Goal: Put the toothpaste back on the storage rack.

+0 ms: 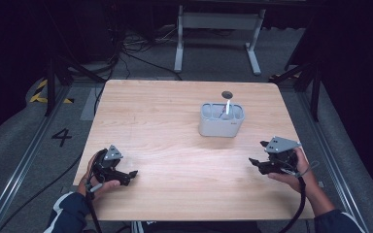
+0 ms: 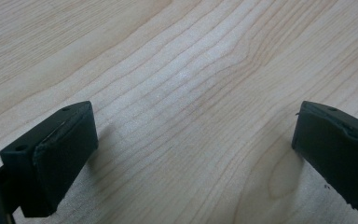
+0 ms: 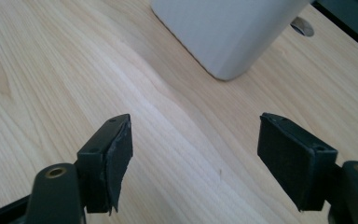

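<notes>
Grey container [image 1: 221, 121], standing mid-table right of centre: being faced by the right gripper [image 1: 258, 154], jaws wide and empty; left gripper [image 1: 128, 175], likewise wide, being rested; a square, level approach is advised.

A bare wooden table [image 1: 175, 121] stands on grey floor marked with a 4 [image 1: 61, 137].

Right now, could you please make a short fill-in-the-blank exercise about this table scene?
1. The grey container stands on the wooden ____.
2. The jaws of the left gripper stand ____, with nothing between them.
3. In the high view, the container is nearer to the ____ gripper.
4. A thin white thing sticks up ____ the container.

Missing words: table; open; right; inside
</notes>
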